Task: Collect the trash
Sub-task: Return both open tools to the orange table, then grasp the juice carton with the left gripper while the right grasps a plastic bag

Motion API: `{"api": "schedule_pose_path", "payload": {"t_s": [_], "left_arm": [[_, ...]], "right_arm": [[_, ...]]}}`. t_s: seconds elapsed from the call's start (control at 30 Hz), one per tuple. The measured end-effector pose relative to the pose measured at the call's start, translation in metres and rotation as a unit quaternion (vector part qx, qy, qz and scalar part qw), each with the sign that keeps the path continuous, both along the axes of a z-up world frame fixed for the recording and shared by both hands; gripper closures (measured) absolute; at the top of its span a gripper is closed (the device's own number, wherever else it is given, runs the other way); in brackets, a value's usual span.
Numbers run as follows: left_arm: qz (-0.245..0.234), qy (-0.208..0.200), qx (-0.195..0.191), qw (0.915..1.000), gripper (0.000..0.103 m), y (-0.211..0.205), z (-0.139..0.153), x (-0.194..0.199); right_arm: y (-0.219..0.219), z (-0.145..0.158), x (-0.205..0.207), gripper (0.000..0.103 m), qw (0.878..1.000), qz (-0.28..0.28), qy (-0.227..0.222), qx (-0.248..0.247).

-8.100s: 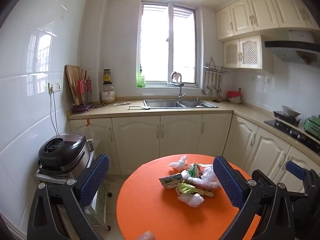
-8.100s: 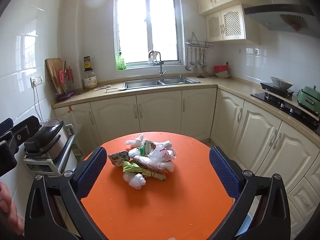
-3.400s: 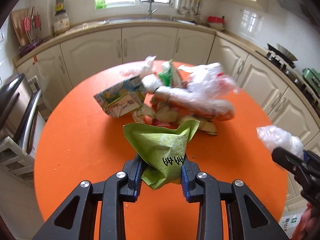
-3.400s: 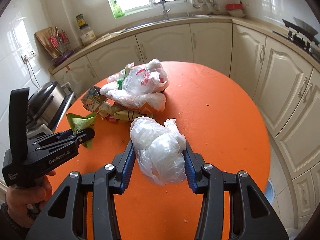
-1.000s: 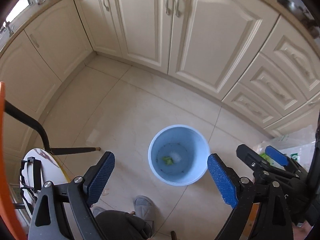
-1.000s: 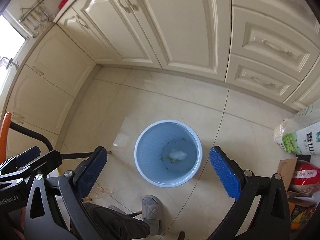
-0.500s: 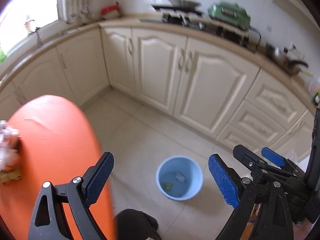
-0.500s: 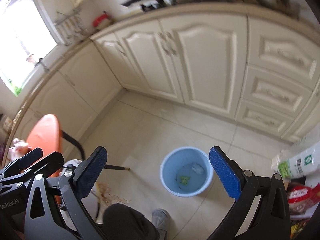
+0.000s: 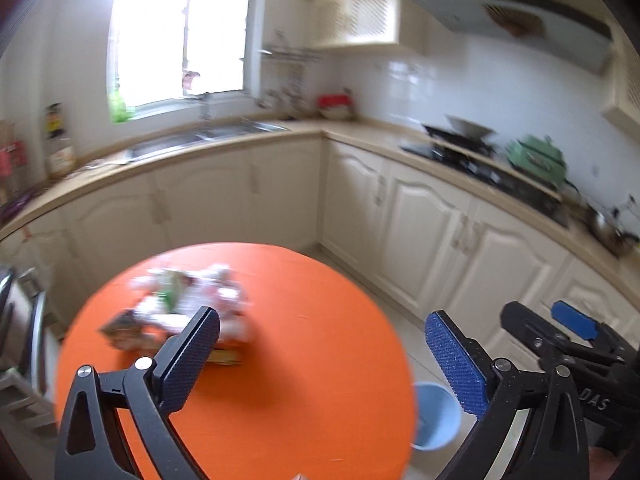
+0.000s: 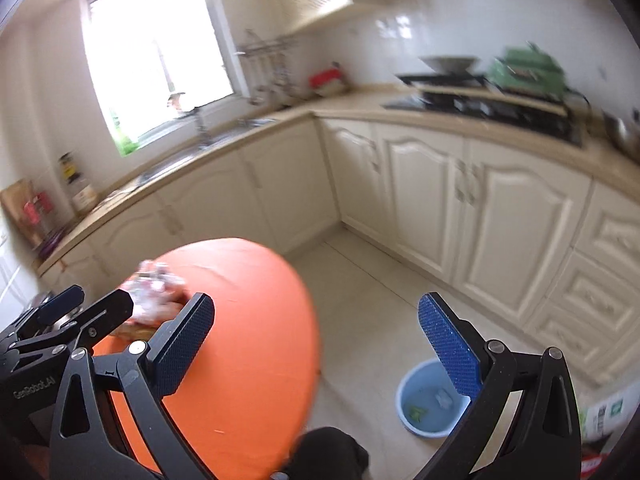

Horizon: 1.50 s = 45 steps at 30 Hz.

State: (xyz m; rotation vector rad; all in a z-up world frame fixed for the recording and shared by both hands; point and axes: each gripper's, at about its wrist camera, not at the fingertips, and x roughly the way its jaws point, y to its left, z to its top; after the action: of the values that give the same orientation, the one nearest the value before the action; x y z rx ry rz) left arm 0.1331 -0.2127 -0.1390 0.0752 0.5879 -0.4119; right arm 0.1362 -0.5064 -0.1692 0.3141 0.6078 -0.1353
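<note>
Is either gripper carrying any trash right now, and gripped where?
No. The left gripper is empty, its jaws opening; the right gripper is open and empty too.

Before you: matt orange table (image 9: 280, 400); smooth plastic bucket (image 10: 412, 388); crinkly plastic trash (image 9: 188, 300); glossy tiled wall (image 9: 460, 80).

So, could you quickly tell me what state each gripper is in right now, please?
Left gripper: jaws opening, already wide, nothing between them.
Right gripper: open, holding nothing.
</note>
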Motion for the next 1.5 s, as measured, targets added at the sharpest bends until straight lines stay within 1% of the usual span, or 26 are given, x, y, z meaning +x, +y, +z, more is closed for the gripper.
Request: {"api": "schedule_pose_path", "payload": {"t_s": [0.07,0.13,0.17,0.23,0.27,0.47,0.53,0.57,0.67,0.73,0.8,0.9,0.93,0.97,1.03,1.1,1.13,1.17,1.23,1.27,1.33,1.37,1.5], "left_arm": [[0.031,-0.012,-0.005,0.9994,0.002,0.032,0.003,-0.023],[0.055,-0.019,-0.012,0.9982,0.002,0.06,0.005,-0.036],[0.066,-0.022,-0.012,0.9975,0.002,0.064,0.007,-0.049],[0.092,-0.034,-0.013,0.9951,0.002,0.087,0.013,-0.067],[0.101,-0.038,-0.015,0.9941,0.001,0.091,0.017,-0.079],[0.151,-0.054,-0.019,0.9869,0.001,0.128,0.016,-0.11],[0.163,-0.056,-0.021,0.9848,0.001,0.141,0.013,-0.127],[0.17,-0.056,-0.021,0.9837,0.001,0.143,0.016,-0.126],[0.184,-0.054,-0.023,0.9811,0.001,0.161,0.019,-0.145],[0.193,-0.054,-0.022,0.9795,0.001,0.165,0.017,-0.157],[0.196,-0.051,-0.023,0.9789,0.001,0.172,0.028,-0.157],[0.203,-0.043,-0.025,0.9779,0.001,0.177,0.024,-0.17],[0.204,-0.039,-0.024,0.9778,0.001,0.178,0.019,-0.176],[0.206,-0.032,-0.024,0.9778,0.001,0.182,0.024,-0.163],[0.206,-0.017,-0.022,0.9782,0.001,0.184,0.022,-0.154],[0.205,-0.003,-0.02,0.9786,0.001,0.184,0.026,-0.139],[0.205,0.007,-0.019,0.9785,0.001,0.182,0.019,-0.136],[0.204,0.015,-0.019,0.9786,0.001,0.184,0.022,-0.127],[0.203,0.035,-0.016,0.9783,0.001,0.183,0.013,-0.114],[0.203,0.042,-0.015,0.9782,0.001,0.184,0.019,-0.101],[0.202,0.056,-0.01,0.9778,0.001,0.18,0.012,-0.085],[0.201,0.064,-0.009,0.9775,0.001,0.181,0.018,-0.067],[0.193,0.089,0.001,0.9772,0.001,0.173,0.006,-0.012]], "right_arm": [[0.029,0.012,0.008,0.0,0.999,0.028,-0.013,-0.007],[0.055,0.021,0.014,0.0,0.998,0.052,-0.023,-0.018],[0.067,0.024,0.017,0.0,0.998,0.062,-0.026,-0.021],[0.092,0.031,0.021,0.0,0.996,0.083,-0.035,-0.026],[0.101,0.034,0.023,0.0,0.995,0.093,-0.038,-0.027],[0.156,0.043,0.026,0.0,0.987,0.145,-0.052,-0.043],[0.172,0.044,0.025,0.0,0.985,0.159,-0.054,-0.048],[0.178,0.045,0.025,0.0,0.984,0.164,-0.055,-0.05],[0.193,0.046,0.024,0.0,0.981,0.178,-0.059,-0.054],[0.202,0.046,0.025,0.0,0.979,0.184,-0.061,-0.06],[0.209,0.045,0.025,0.0,0.978,0.189,-0.06,-0.069],[0.213,0.038,0.029,0.0,0.976,0.197,-0.053,-0.077],[0.214,0.036,0.028,0.0,0.976,0.199,-0.05,-0.079],[0.215,0.032,0.03,0.0,0.975,0.2,-0.044,-0.082],[0.214,0.024,0.036,0.0,0.975,0.202,-0.033,-0.082],[0.212,0.016,0.042,0.0,0.976,0.201,-0.023,-0.083],[0.211,0.01,0.047,0.0,0.976,0.201,-0.014,-0.083],[0.21,0.004,0.052,0.0,0.976,0.201,-0.008,-0.083],[0.209,-0.007,0.064,0.0,0.976,0.2,0.008,-0.083],[0.209,-0.013,0.07,0.0,0.976,0.202,0.016,-0.082],[0.209,-0.025,0.081,0.0,0.975,0.205,0.031,-0.082],[0.208,-0.031,0.087,0.0,0.975,0.205,0.037,-0.082],[0.208,-0.055,0.112,0.0,0.973,0.207,0.066,-0.079]]}}
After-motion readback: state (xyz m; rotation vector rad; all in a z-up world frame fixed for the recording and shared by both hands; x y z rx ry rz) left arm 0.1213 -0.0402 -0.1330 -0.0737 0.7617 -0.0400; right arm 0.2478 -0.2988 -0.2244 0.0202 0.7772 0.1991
